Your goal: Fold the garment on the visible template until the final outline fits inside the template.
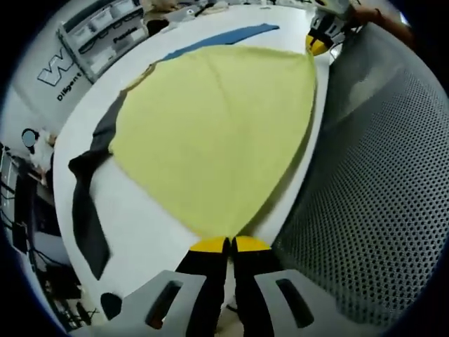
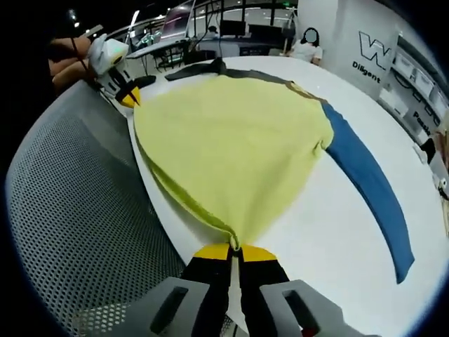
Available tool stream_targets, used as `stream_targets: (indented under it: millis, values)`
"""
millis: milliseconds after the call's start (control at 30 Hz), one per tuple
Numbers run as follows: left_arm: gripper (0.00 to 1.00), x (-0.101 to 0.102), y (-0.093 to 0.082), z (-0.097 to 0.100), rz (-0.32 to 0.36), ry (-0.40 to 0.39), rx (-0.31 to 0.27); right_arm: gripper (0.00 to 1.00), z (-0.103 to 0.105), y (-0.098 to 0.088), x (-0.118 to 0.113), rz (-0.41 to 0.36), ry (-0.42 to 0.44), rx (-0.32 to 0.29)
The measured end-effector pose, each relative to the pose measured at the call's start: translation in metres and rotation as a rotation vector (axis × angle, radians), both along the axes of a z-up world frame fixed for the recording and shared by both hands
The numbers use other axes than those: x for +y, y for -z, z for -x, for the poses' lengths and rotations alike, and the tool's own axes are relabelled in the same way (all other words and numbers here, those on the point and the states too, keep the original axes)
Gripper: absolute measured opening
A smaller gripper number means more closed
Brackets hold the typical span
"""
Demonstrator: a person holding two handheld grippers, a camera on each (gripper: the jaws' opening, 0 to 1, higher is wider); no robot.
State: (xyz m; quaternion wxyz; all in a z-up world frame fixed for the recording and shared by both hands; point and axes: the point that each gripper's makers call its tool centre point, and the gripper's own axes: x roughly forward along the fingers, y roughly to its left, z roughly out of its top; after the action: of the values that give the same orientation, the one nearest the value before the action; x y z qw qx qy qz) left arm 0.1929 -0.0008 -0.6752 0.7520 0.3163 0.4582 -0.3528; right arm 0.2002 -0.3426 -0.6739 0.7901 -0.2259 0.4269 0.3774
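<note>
Garment: yellow cloth spread flat on the white table, stretched along the table's near edge between both claws. Left claw has its yellow-tipped jaws together, clamped on one garment corner at the table edge. Right claw likewise closed, pinching the opposite corner, fabric bunched into a small pucker right at the tips. In the right gripper view, the left claw sits at the garment's far corner; in the left gripper view, the right claw sits at its far corner too. Blue strip lies on the table just beyond the garment's far side, partly tucked under it. Dark strip lies against the garment's other side, touching its edge. Grey perforated mesh surface runs beside the table edge, next to the garment.
</note>
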Motion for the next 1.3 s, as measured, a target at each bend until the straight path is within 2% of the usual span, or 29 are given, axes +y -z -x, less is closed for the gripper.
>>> stream_targets:
  millis: [100,167,367,500,600,733,833,967,1000,1067,1167,1300]
  values:
    - [0.03,0.0,0.0,0.001,0.012,-0.016,0.0,0.0,0.002,0.0,-0.003,0.015,0.004,0.0]
    - [0.05,0.0,0.0,0.002,0.042,-0.06,0.013,0.0,0.003,-0.001,-0.006,0.003,0.026,0.002]
    - [0.14,-0.001,-0.006,0.003,0.138,-0.17,0.032,0.0,-0.001,-0.01,-0.005,-0.13,0.198,0.028]
    - [0.22,0.0,-0.009,0.005,0.183,-0.221,0.047,0.12,-0.005,-0.021,-0.003,-0.22,0.264,0.032]
    - [0.28,0.006,-0.012,0.009,0.179,-0.269,0.073,0.21,-0.005,-0.027,-0.004,-0.229,0.271,0.038]
    - [0.35,0.008,-0.025,0.009,0.195,-0.291,0.057,0.28,-0.006,-0.036,-0.006,-0.243,0.278,0.041]
    - [0.42,0.002,-0.033,0.006,0.273,-0.358,0.056,0.34,-0.018,-0.045,-0.011,-0.293,0.343,0.009]
    - [0.53,-0.002,-0.04,-0.004,0.391,-0.468,0.029,0.52,-0.038,-0.062,-0.022,-0.374,0.462,-0.039]
    - [0.57,-0.002,-0.039,-0.005,0.402,-0.491,0.029,0.55,-0.042,-0.064,-0.026,-0.373,0.47,-0.049]
    - [0.66,0.0,-0.038,-0.006,0.397,-0.485,0.018,0.59,-0.049,-0.067,-0.035,-0.363,0.497,-0.076]
    - [0.7,0.001,-0.037,-0.007,0.403,-0.499,0.008,0.65,-0.061,-0.071,-0.052,-0.364,0.548,-0.093]
    - [0.84,-0.003,-0.04,-0.012,0.452,-0.531,-0.01,0.72,-0.079,-0.075,-0.074,-0.391,0.624,-0.117]
